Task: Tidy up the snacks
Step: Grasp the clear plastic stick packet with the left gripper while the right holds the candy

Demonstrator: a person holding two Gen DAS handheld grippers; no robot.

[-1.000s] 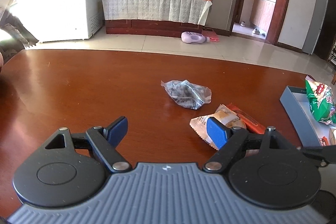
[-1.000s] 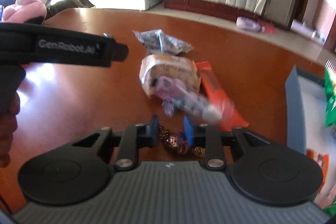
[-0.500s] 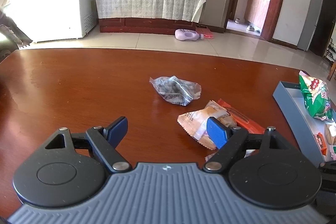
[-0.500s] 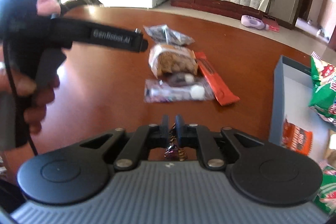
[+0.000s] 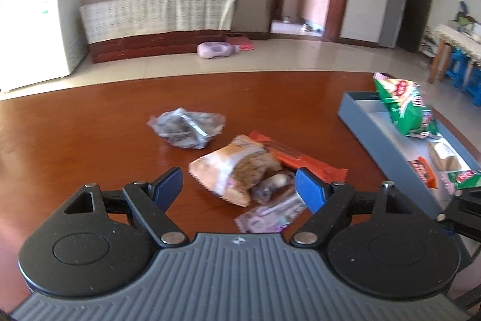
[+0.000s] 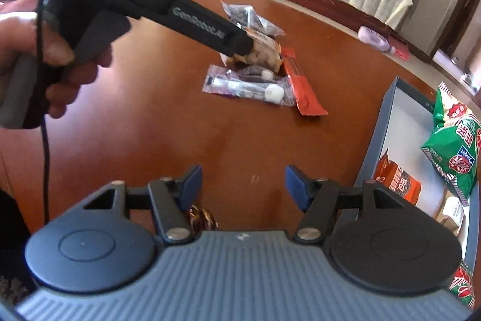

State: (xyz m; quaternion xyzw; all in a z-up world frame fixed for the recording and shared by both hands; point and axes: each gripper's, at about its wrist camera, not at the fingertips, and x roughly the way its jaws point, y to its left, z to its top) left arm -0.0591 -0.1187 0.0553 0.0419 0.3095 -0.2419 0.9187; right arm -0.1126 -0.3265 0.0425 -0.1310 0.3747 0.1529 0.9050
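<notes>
My left gripper (image 5: 239, 185) is open and empty, just above a tan snack bag (image 5: 237, 167), an orange bar (image 5: 297, 158) and a clear purple packet (image 5: 270, 214). A grey foil bag (image 5: 186, 127) lies further off. My right gripper (image 6: 240, 185) is open and empty over bare table; a brown wrapped candy (image 6: 201, 218) lies under its left finger. The right wrist view shows the left gripper's body (image 6: 150, 8) above the tan bag (image 6: 264, 53), the clear packet (image 6: 246, 84), the orange bar (image 6: 303, 89) and the foil bag (image 6: 249, 18).
A grey tray (image 5: 375, 128) stands at the right of the brown table (image 5: 75, 140), holding a green bag (image 5: 405, 110) and small packets. In the right wrist view the tray (image 6: 381, 125) holds the green bag (image 6: 454, 140) and an orange packet (image 6: 396, 179).
My right gripper opened and let go of the brown candy, which now lies on the table under it. My left gripper moved right, closer over the snack pile.
</notes>
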